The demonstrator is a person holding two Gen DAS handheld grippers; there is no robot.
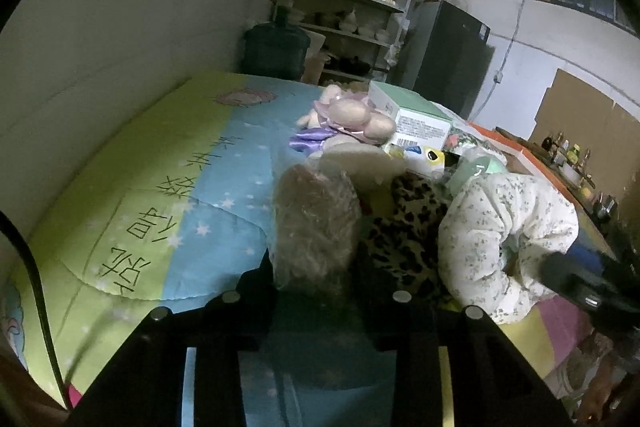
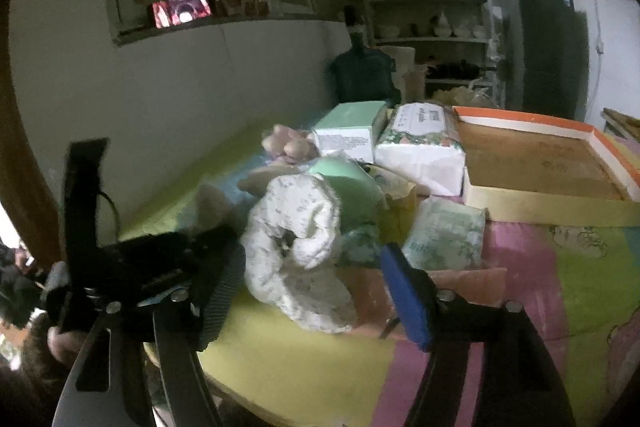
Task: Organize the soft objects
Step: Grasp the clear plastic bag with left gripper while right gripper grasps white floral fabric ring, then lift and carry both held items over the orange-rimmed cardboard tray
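A fluffy beige soft thing in clear plastic stands between the fingers of my left gripper, which is shut on it. A white floral padded garment lies bunched to its right, beside a leopard-print cloth. In the right wrist view this garment sits between the fingers of my right gripper, which is open; the blue pad stands clear of the cloth. A pink plush doll lies further back on the bed.
The bed cover is green and blue on the left. At the back lie a green-white box, a tissue pack, a small green packet and an orange-rimmed cardboard tray. Beyond stand a water jug, shelves and a fridge.
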